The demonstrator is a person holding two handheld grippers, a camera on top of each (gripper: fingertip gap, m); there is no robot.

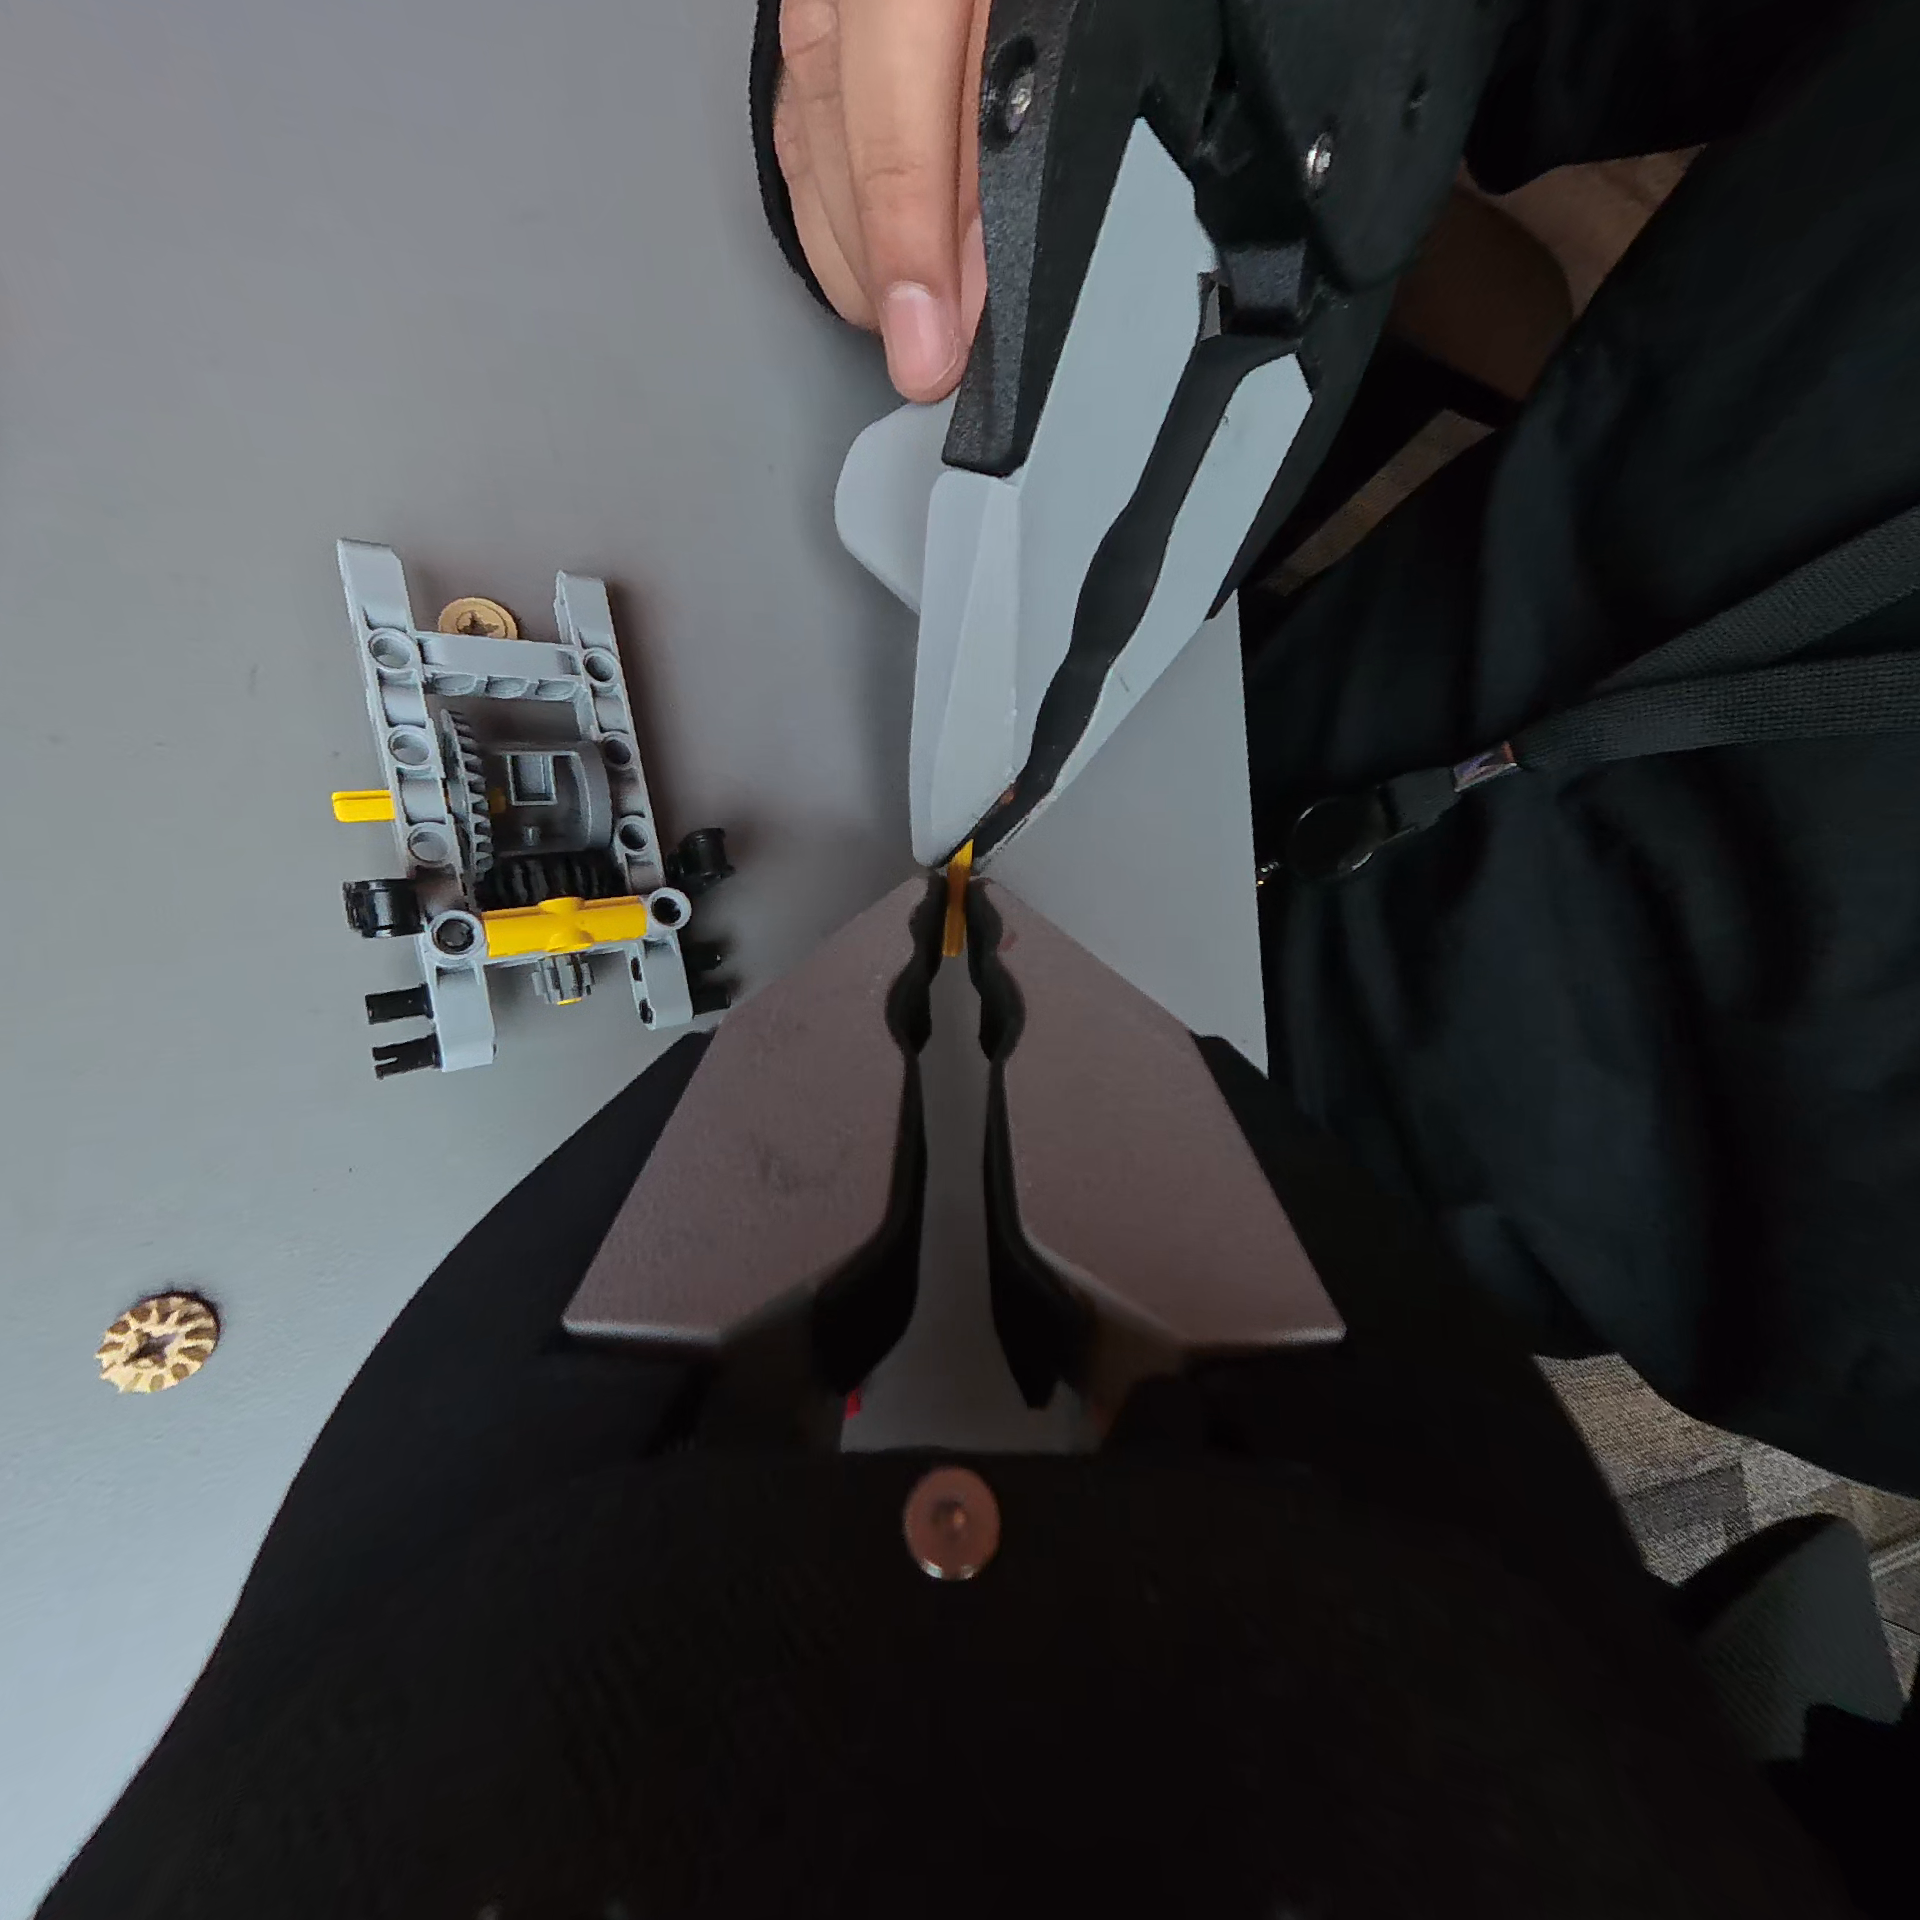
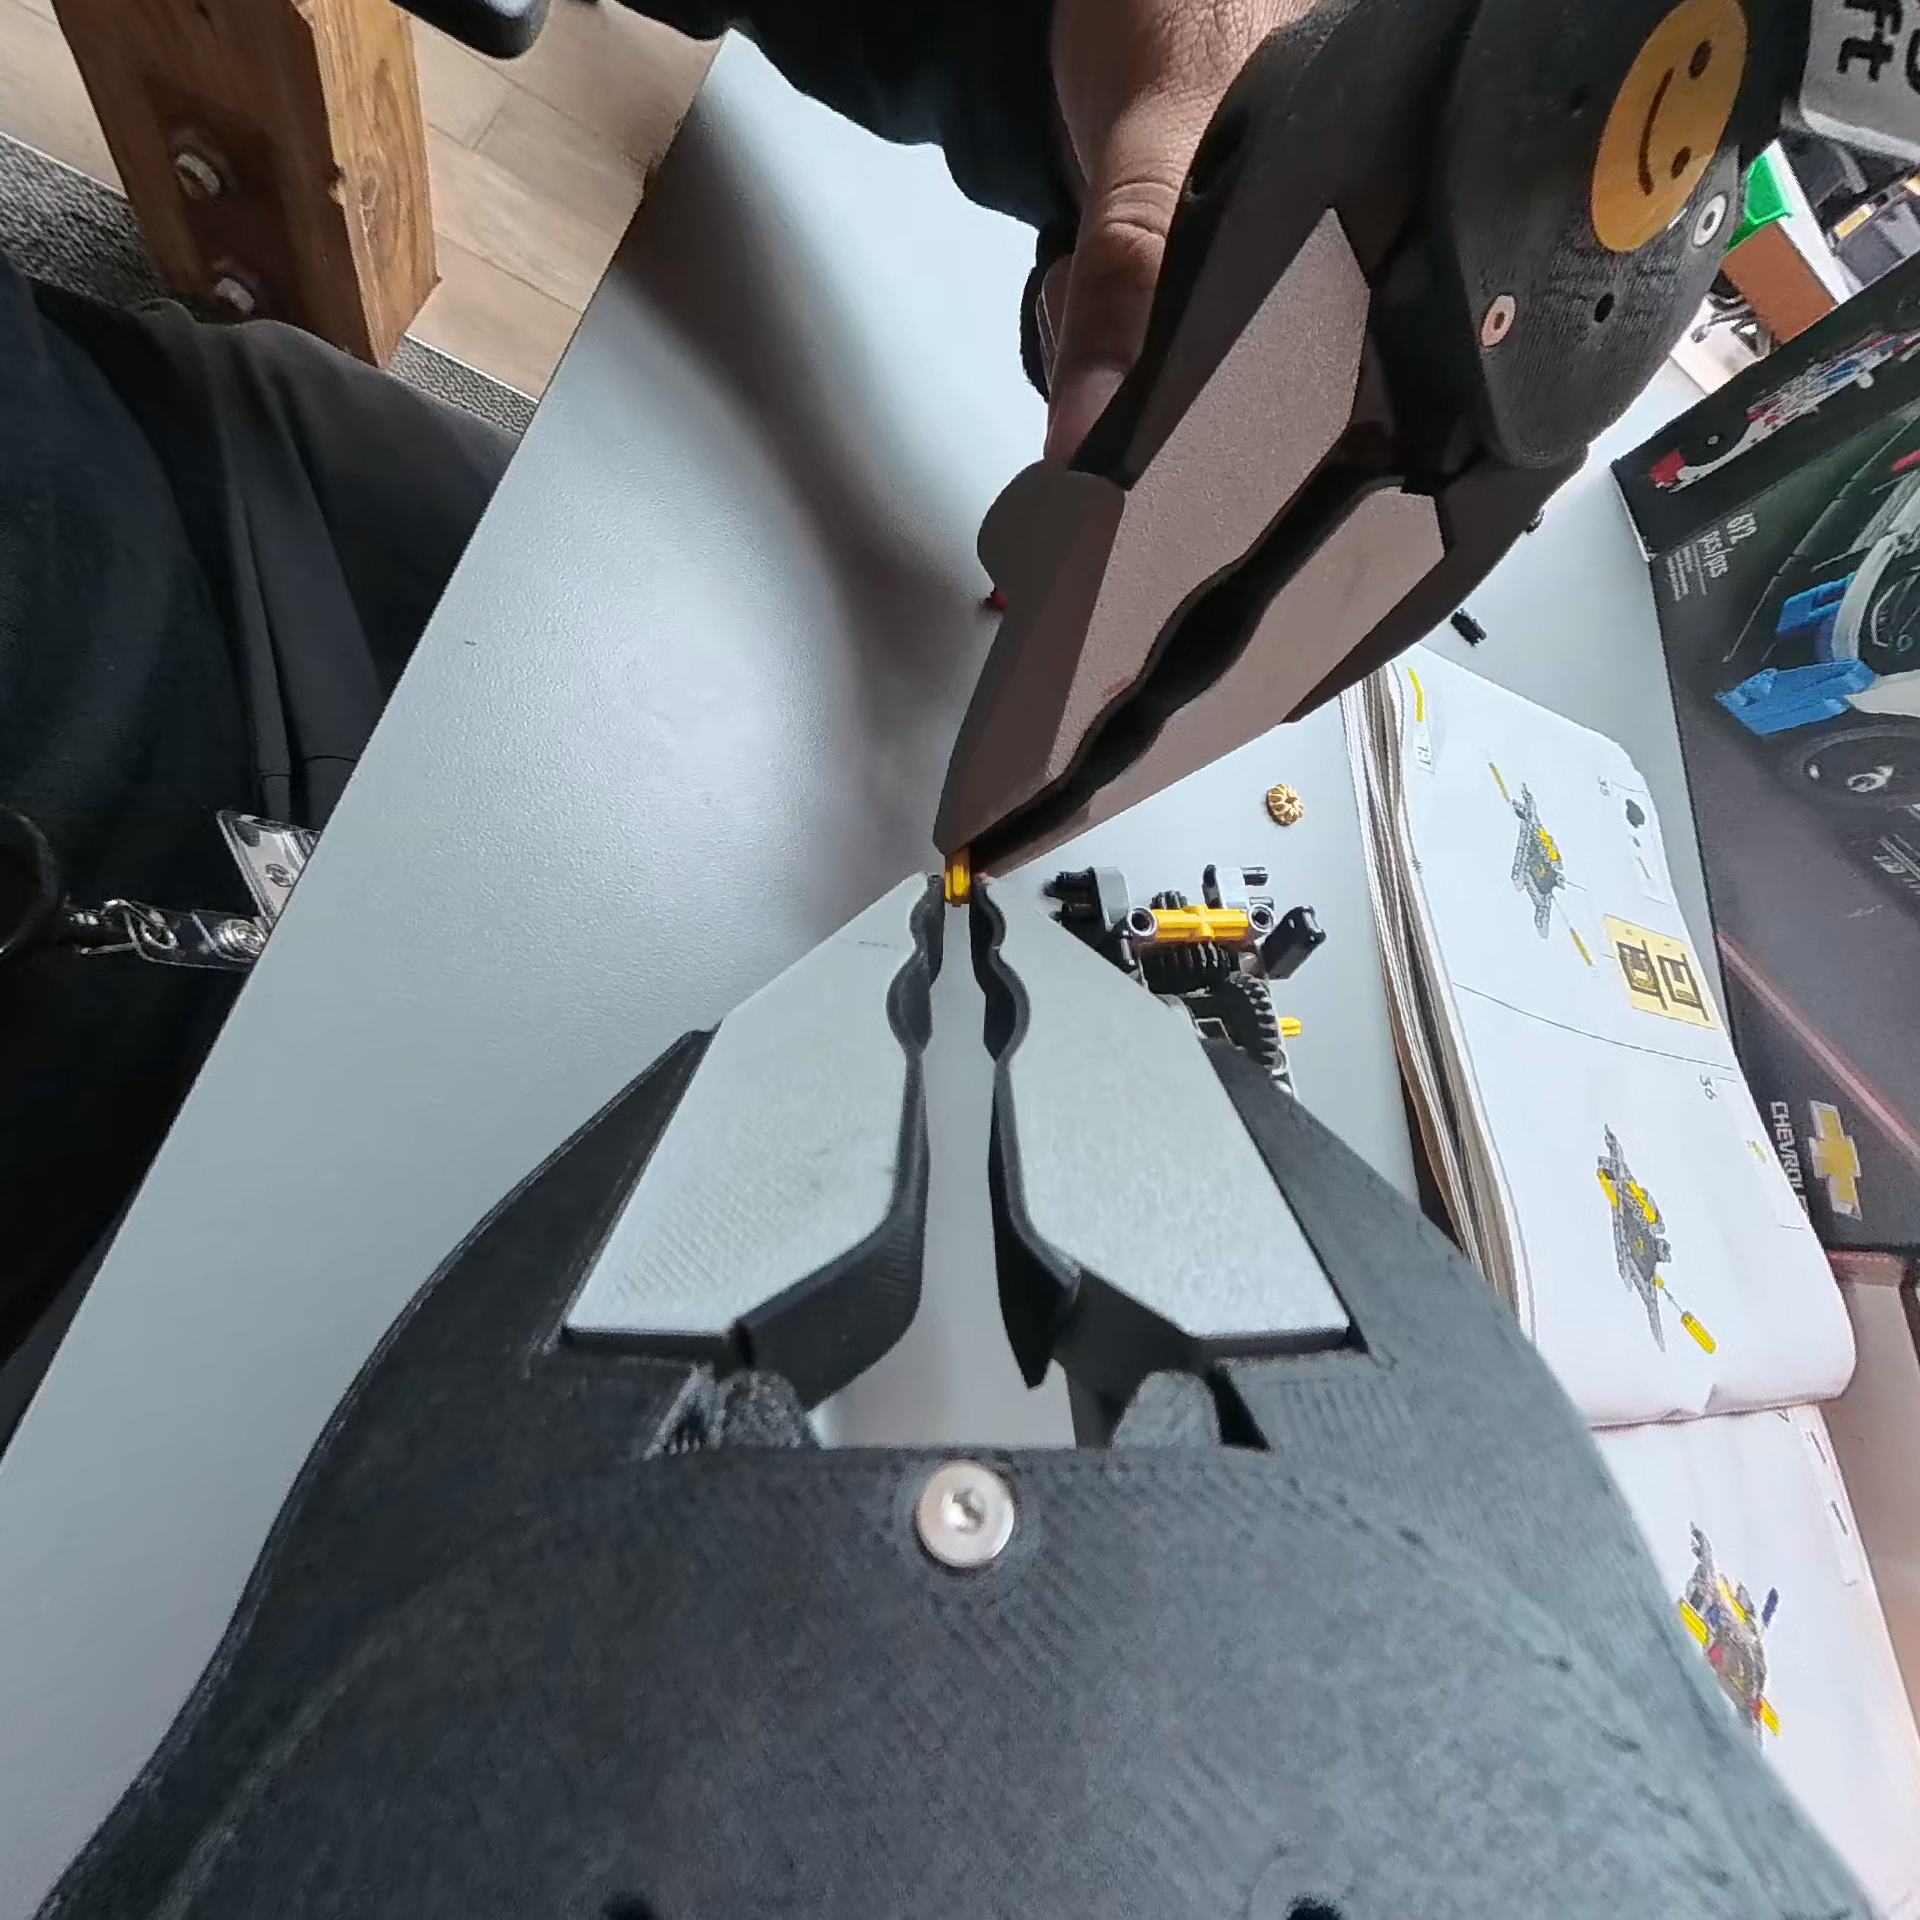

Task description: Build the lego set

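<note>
Yellow lego piece [image 1: 957, 902], mostly hidden, pinched between both grippers' tips.

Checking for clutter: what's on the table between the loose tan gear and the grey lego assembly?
Nothing: in the left wrist view, bare grey table separates the tan gear from the lego assembly.

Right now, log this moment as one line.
left gripper: shut on yellow piece | right gripper: shut on same piece | grey assembly: on table, untouched

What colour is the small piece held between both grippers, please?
Yellow piece, clearest in the left wrist view.
</note>
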